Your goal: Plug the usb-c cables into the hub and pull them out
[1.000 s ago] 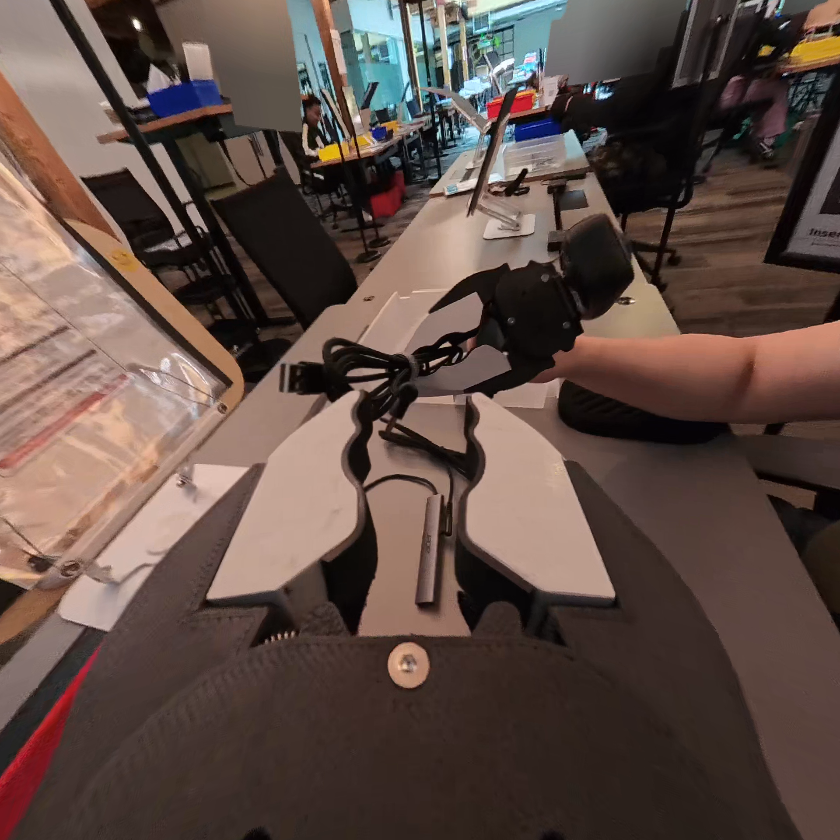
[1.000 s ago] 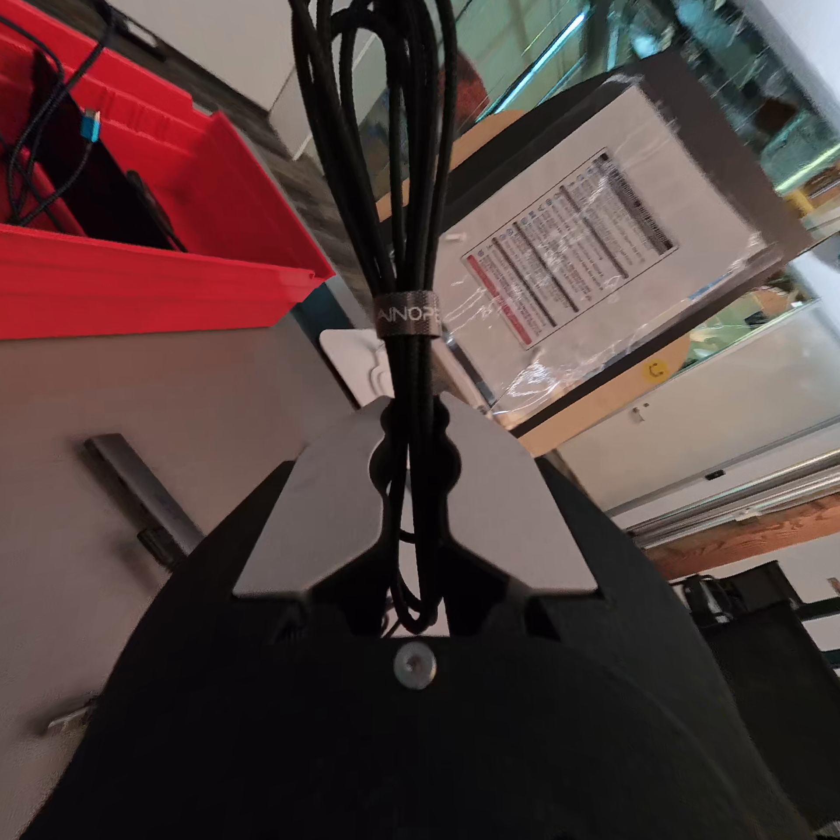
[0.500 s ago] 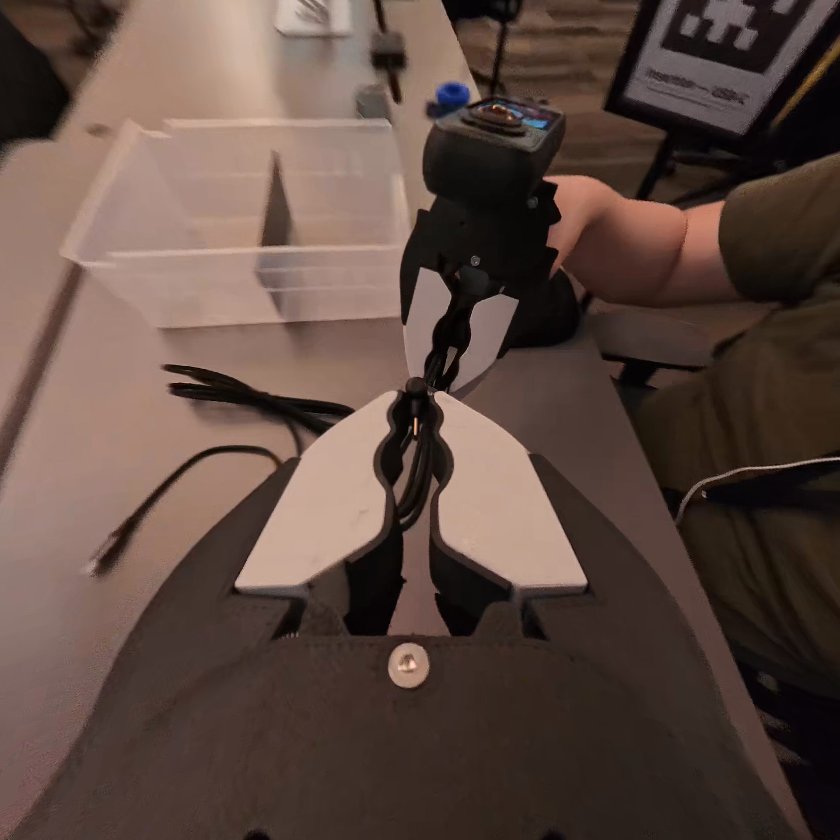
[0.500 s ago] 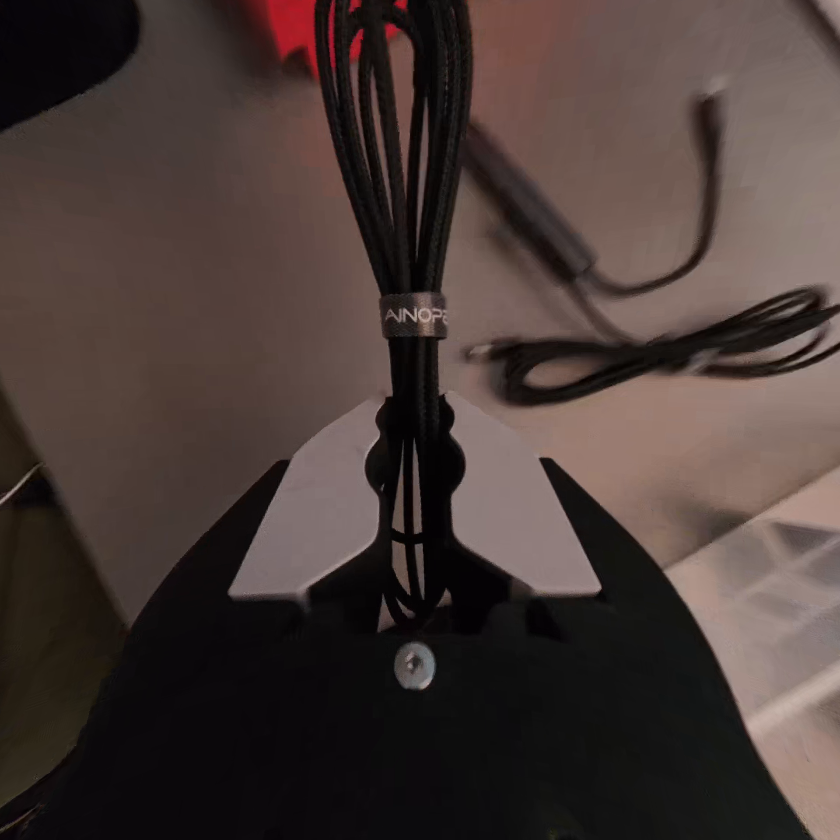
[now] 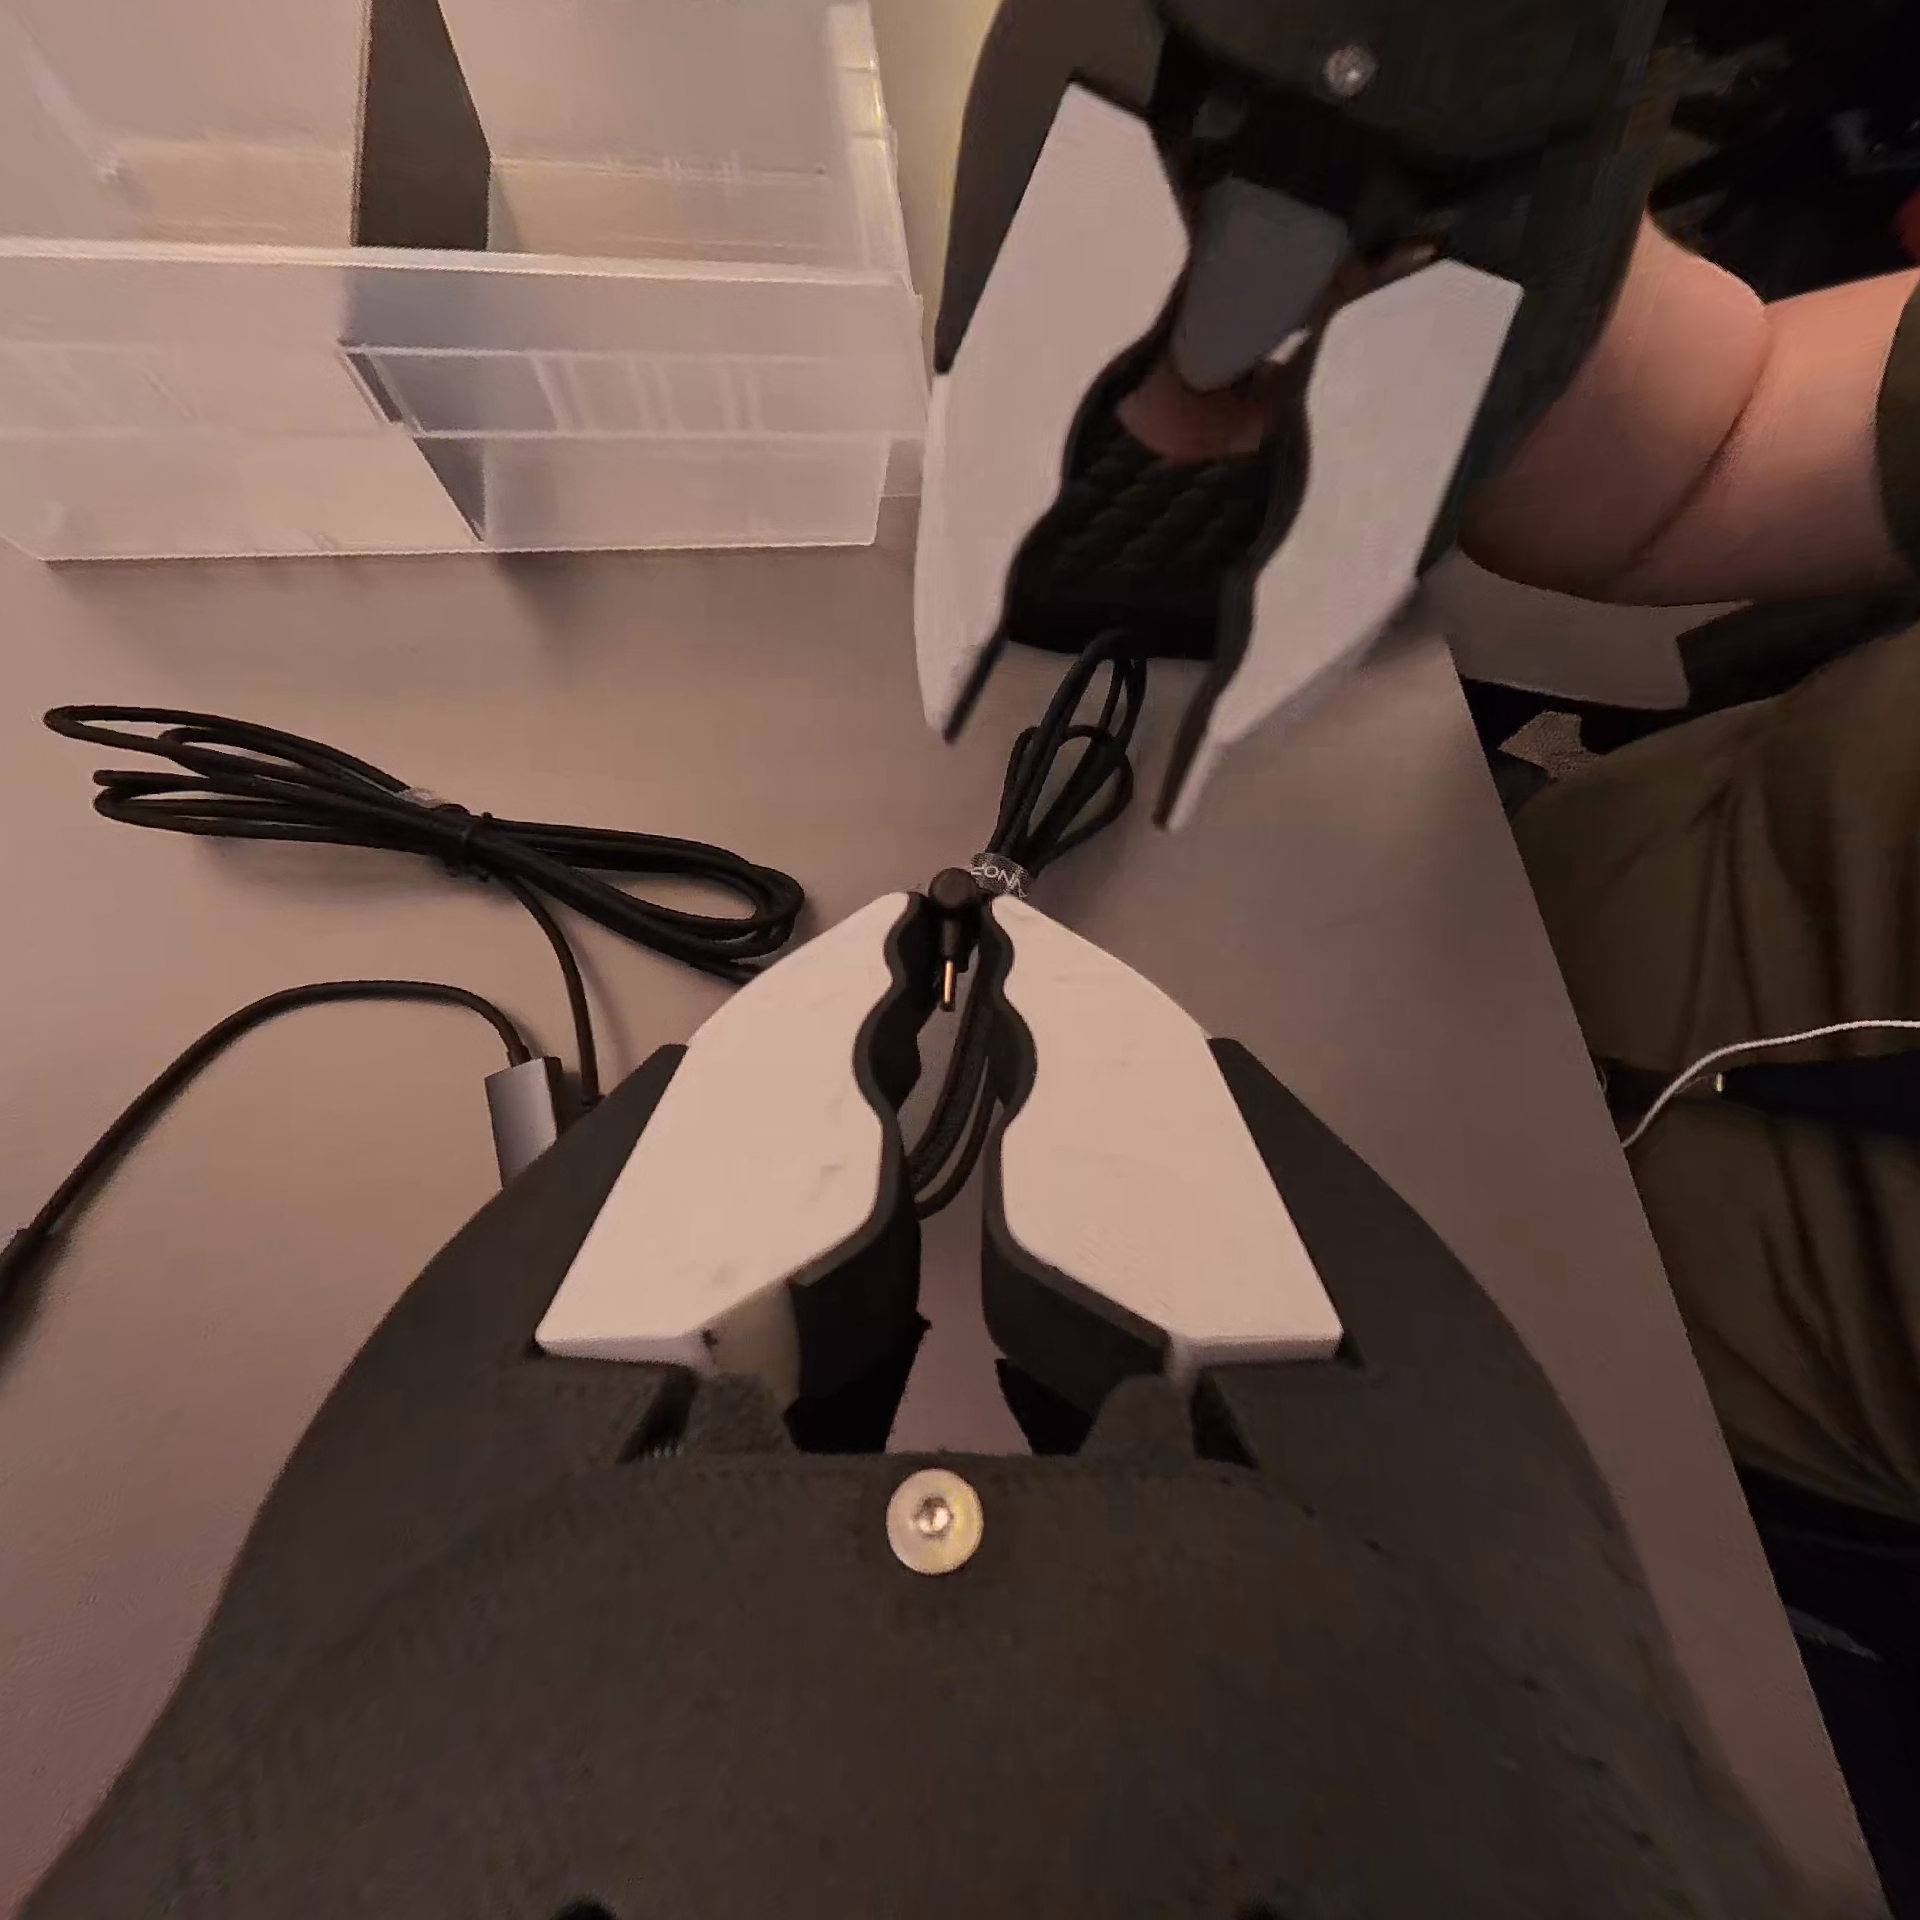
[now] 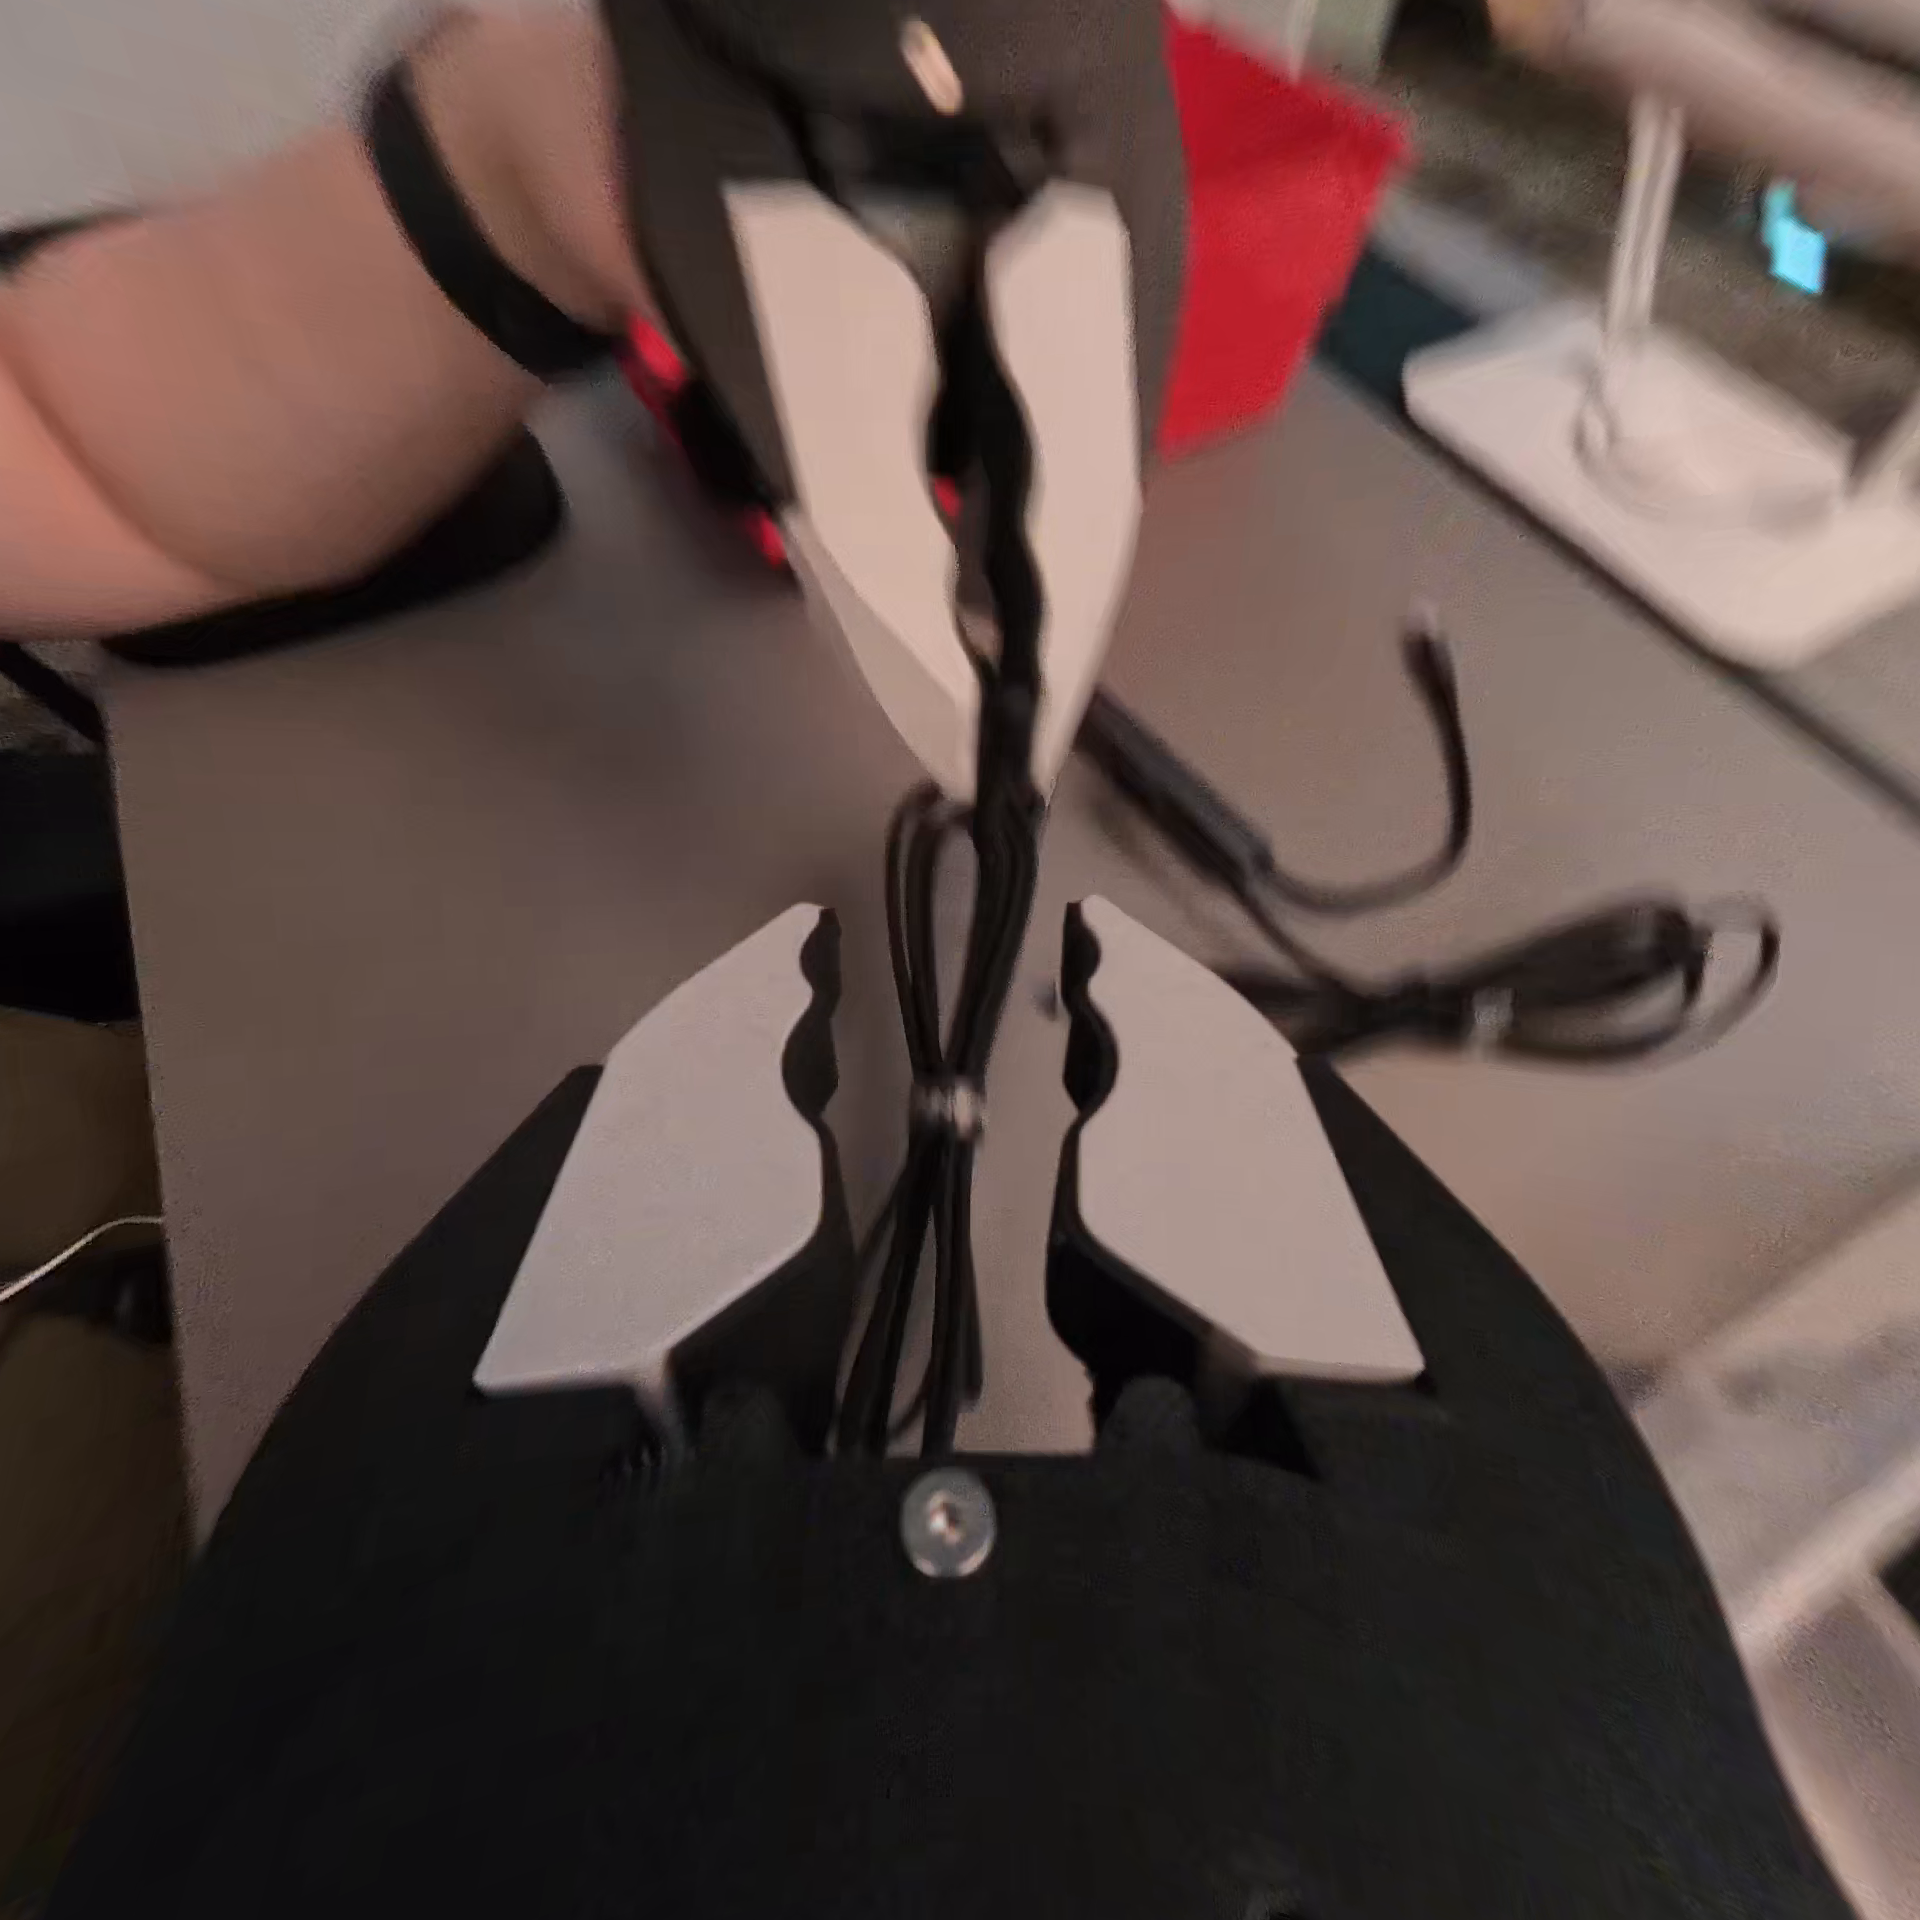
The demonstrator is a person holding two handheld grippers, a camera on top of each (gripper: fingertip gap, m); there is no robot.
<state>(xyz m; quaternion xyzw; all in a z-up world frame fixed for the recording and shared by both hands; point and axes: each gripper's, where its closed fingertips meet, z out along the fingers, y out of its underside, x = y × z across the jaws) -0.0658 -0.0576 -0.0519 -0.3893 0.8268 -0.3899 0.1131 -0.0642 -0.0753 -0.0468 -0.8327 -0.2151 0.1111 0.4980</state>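
My left gripper (image 5: 951, 899) is shut on a bundled black cable (image 5: 1070, 769) just below its strap, with a small plug (image 5: 948, 956) lying between the fingers. It holds the bundle above the grey table (image 5: 1351, 1039). My right gripper (image 5: 1060, 774) faces it, open; the bundle's loops hang between its fingers without touching them. In the right wrist view the same cable (image 6: 951, 1039) runs free between my open right gripper (image 6: 951, 912) and into the shut left gripper (image 6: 1008, 774). The grey hub (image 5: 520, 1112) lies on the table at the left, partly hidden.
A second tied black cable (image 5: 447, 831) lies on the table to the left, also in the right wrist view (image 6: 1507, 997). A clear plastic bin (image 5: 623, 312) stands behind it. A red bin (image 6: 1268, 260) and a white stand (image 6: 1662, 468) are farther off. The table edge runs along the right. Only a small space, under 4 cm, lies between the two pairs of fingers. Both grippers' tips are roughly 15 cm from the grey hub (image 5: 520, 1112). My right wrist view (image 6: 1234, 833) looks at it from another angle.
My left gripper, open a second ago, closed on the cable bundle. My right gripper has now opened and let the bundle go, leaving it in the left grasp.
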